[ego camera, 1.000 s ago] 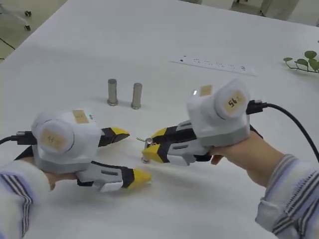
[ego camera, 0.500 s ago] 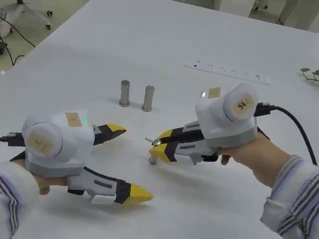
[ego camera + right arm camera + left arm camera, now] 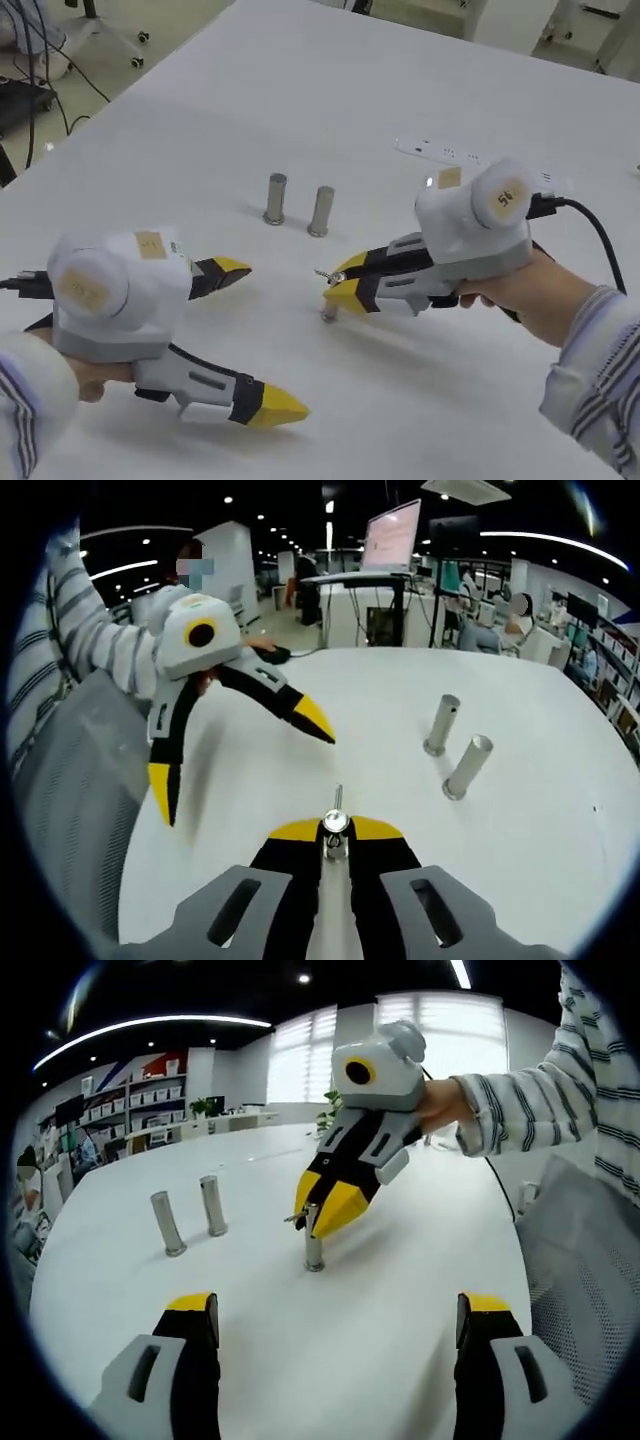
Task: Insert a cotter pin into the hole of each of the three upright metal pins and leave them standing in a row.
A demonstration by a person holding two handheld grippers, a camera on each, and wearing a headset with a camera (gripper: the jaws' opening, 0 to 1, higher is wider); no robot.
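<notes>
On the white table (image 3: 300, 100), the left gripper (image 3: 262, 338) has backed away, jaws spread wide. The right gripper (image 3: 338, 290) squeezes the near metal pin (image 3: 313, 1240), which has a cotter pin (image 3: 295, 1219) through its top. I think the two far pins (image 3: 275, 198) come next.

We see our left gripper (image 3: 340, 1305) with its two yellow-tipped fingers (image 3: 190, 1308) spread wide apart at the bottom. Beyond them, on the white tabletop (image 3: 420, 1280), stands an upright metal pin (image 3: 314, 1250). The right gripper (image 3: 325, 1210) reaches down from above and clamps the top of this pin, where a small cotter pin (image 3: 293, 1220) juts sideways. A hand (image 3: 440, 1110) in a striped sleeve (image 3: 545, 1110) holds that gripper. A second pin (image 3: 212, 1205) and a third pin (image 3: 165, 1223) stand near each other further left.
</notes>
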